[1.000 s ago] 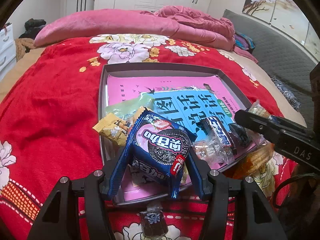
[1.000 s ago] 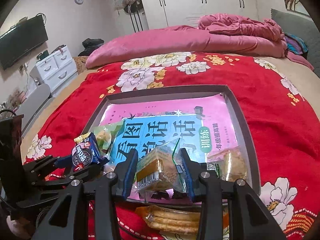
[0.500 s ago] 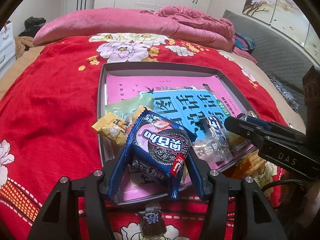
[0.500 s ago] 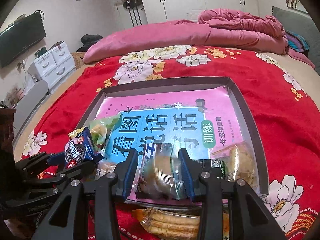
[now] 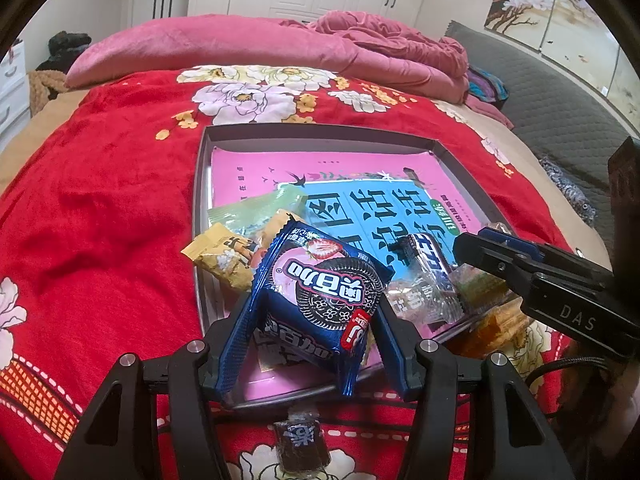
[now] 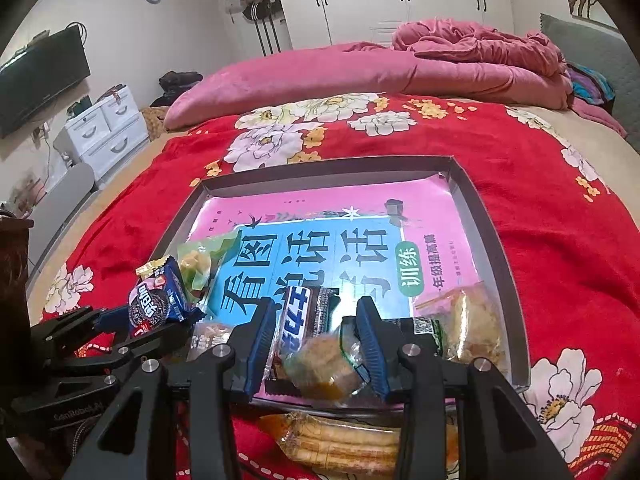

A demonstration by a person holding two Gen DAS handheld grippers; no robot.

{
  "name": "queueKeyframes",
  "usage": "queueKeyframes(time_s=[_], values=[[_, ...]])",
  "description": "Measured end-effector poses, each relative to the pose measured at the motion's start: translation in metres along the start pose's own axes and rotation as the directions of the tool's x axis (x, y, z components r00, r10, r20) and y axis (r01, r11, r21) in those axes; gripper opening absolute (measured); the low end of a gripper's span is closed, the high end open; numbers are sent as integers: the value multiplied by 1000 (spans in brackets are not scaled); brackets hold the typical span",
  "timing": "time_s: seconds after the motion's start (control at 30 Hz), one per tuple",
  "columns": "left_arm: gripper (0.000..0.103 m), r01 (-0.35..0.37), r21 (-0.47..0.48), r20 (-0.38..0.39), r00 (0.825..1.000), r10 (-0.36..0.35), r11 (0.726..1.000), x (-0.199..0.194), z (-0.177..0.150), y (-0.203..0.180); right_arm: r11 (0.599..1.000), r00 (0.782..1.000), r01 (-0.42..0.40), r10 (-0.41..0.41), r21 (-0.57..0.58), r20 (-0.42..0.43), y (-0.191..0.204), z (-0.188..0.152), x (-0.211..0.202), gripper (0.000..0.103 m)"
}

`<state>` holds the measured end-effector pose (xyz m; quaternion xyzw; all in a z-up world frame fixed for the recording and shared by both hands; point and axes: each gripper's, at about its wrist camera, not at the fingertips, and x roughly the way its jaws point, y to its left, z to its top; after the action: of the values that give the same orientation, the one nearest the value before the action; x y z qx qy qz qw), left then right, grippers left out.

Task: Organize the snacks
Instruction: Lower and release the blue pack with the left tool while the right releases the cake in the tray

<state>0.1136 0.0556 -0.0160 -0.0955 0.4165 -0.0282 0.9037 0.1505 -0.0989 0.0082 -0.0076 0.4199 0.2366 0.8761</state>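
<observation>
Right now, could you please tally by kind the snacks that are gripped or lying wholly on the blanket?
Blue cookie pack, in the left gripper: 1
Clear-wrapped round biscuit, in the right gripper: 1
Long cracker pack, on the blanket: 1
Small dark candy, on the blanket: 1
Total: 4

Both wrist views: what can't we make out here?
- Left wrist view: the dark wrapped snack near the bottom edge; its label is too blurred to read.
- Left wrist view: whatever lies in the tray behind the held Oreo pack.
- Right wrist view: both ends of the long biscuit pack, hidden behind the right gripper holding the clear-wrapped cake.
</observation>
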Motion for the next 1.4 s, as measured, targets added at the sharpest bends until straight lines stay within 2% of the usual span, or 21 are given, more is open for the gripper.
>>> queueKeyframes(time_s=[0.6, 0.9, 1.03, 1.4], values=[[61, 10, 9, -3, 1000, -10, 1000, -4, -1, -2, 999, 1000, 12, -12, 35, 16, -8, -1, -14, 43], [68, 12, 3, 8, 1000, -12, 1000, -8, 1, -1, 999, 1000, 7, -8, 37, 17, -5, -2, -18, 46], [70, 33, -13, 25, 999, -33, 999, -13, 4, 3, 999, 1000, 4, -5, 35, 29, -4, -2, -24, 53], [74, 75, 10, 82, 994, -75, 997, -39, 6, 0, 1000, 998, -2, 0, 31, 67, -18, -7, -50, 61]])
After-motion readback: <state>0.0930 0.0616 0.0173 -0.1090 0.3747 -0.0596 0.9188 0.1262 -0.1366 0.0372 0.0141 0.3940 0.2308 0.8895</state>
